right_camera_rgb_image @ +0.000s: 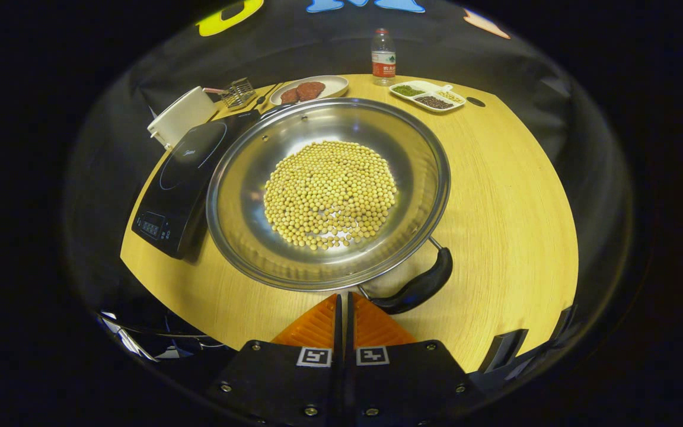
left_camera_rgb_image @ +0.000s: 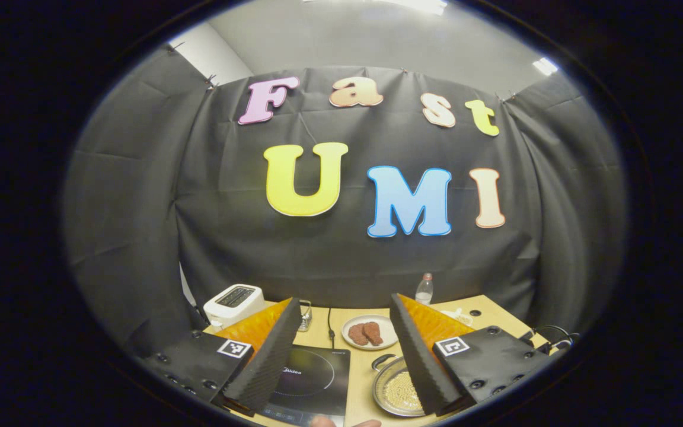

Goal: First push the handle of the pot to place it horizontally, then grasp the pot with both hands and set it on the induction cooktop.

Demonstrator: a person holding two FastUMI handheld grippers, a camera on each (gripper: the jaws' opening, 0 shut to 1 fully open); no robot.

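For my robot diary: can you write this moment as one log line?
left gripper open, raised | right gripper shut, by pot handle | pot beside cooktop

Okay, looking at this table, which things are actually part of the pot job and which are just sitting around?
Part of the job:
- round steel pot of yellow beans
- its black curved handle
- black flat induction cooktop

Just lying about:
- white toaster
- plate of brown patties
- clear plastic water bottle
- white divided dish
- small wire basket
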